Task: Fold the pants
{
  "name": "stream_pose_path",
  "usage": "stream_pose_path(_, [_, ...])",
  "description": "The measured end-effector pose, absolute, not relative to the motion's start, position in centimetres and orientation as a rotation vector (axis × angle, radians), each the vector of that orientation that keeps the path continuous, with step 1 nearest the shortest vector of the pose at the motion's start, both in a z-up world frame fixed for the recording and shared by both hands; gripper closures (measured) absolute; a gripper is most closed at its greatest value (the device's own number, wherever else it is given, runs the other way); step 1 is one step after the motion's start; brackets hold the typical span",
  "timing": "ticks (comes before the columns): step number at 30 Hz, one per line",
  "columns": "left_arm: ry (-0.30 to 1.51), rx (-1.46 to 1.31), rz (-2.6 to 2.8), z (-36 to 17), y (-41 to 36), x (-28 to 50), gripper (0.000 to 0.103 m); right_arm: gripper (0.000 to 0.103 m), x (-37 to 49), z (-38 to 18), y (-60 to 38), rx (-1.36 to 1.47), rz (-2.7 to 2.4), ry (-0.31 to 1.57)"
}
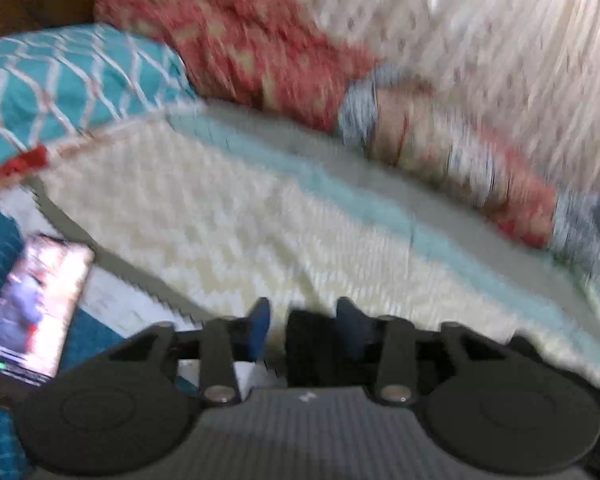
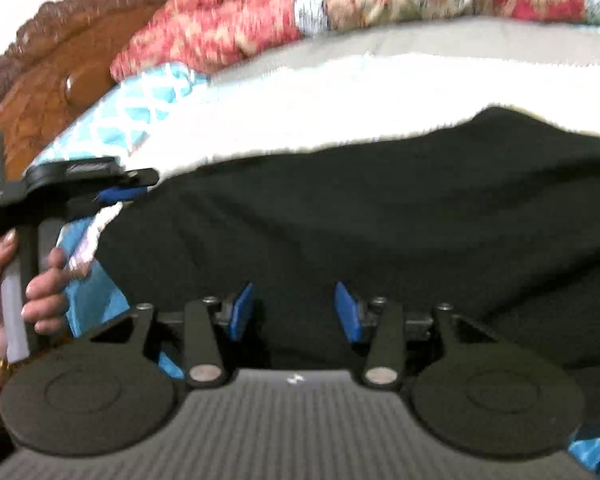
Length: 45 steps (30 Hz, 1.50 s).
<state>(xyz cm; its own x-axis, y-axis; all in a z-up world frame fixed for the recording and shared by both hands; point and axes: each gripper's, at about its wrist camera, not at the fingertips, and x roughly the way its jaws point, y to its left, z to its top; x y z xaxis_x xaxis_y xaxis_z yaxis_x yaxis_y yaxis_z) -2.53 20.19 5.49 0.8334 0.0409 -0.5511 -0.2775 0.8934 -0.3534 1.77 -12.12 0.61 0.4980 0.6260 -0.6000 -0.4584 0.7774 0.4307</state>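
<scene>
The black pants point(image 2: 360, 216) lie spread on a white textured blanket point(image 2: 340, 92) on a bed. My right gripper point(image 2: 294, 310) hovers low over the pants, its blue pads point(image 2: 242, 312) apart with black cloth between and under them. My left gripper point(image 1: 303, 326) shows in its own blurred view with a bit of black cloth point(image 1: 306, 340) between its blue pads point(image 1: 260, 330). It also shows in the right wrist view point(image 2: 120, 194) at the pants' left edge, held by a hand, apparently pinching that edge.
A phone with a lit screen point(image 1: 36, 308) lies at the left. A turquoise patterned pillow point(image 1: 60, 84), a red patterned cushion point(image 1: 244, 44) and a bolster point(image 1: 480, 168) lie at the back. A carved wooden headboard point(image 2: 48, 68) stands on the left.
</scene>
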Motion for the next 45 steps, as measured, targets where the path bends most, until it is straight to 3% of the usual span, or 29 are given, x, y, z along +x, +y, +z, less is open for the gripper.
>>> stream_pose_path(7, [0.533, -0.443, 0.010, 8.3, 17.0, -2.3, 0.066, 0.054, 1.9, 1.3, -11.6, 0.278, 0.710, 0.773])
stream_pose_path(13, [0.737, -0.366, -0.060, 3.6, 11.9, -1.1, 0.066, 0.053, 0.7, -2.0, -8.7, 0.214, 0.778, 0.932])
stream_pose_path(14, [0.792, -0.346, -0.031, 2.4, 11.9, -0.8, 0.067, 0.053, 0.5, -2.4, -8.7, 0.207, 0.772, 0.933])
stream_pose_path(15, [0.829, -0.324, -0.008, 1.2, 12.0, -0.7, 0.080, 0.053, 0.3, -2.3, -8.9, 0.206, 0.780, 0.911])
stream_pose_path(16, [0.810, -0.306, -0.004, 0.8, 12.1, -0.9, 0.083, 0.053, 0.5, -2.0, -9.0, 0.207, 0.784, 0.916])
stream_pose_path(19, [0.806, -0.338, -0.016, 1.7, 12.8, -1.3, 0.083, 0.054, 1.0, -0.8, -10.7, 0.264, 0.774, 0.888])
stream_pose_path(22, [0.758, -0.385, -0.015, 3.4, 13.2, -1.4, 0.068, 0.054, 1.5, 0.2, -12.9, 0.292, 0.709, 0.840])
stream_pose_path(27, [0.719, -0.360, -0.060, 4.4, 11.6, -0.8, 0.067, 0.053, 1.6, 0.3, -16.7, 0.339, 0.584, 0.816])
stream_pose_path(34, [0.851, -0.284, -0.042, 1.1, 9.0, 1.1, 0.066, 0.053, 1.3, -3.0, -21.1, 0.458, 0.423, 0.938])
stream_pose_path(41, [0.861, -0.300, -0.042, 0.9, 9.3, 1.2, 0.067, 0.052, 0.8, -2.0, -21.0, 0.507, 0.442, 0.907])
stream_pose_path(45, [0.810, -0.347, -0.050, 2.9, 9.7, 0.6, 0.059, 0.048, 0.9, -1.6, -21.2, 0.484, 0.455, 0.882])
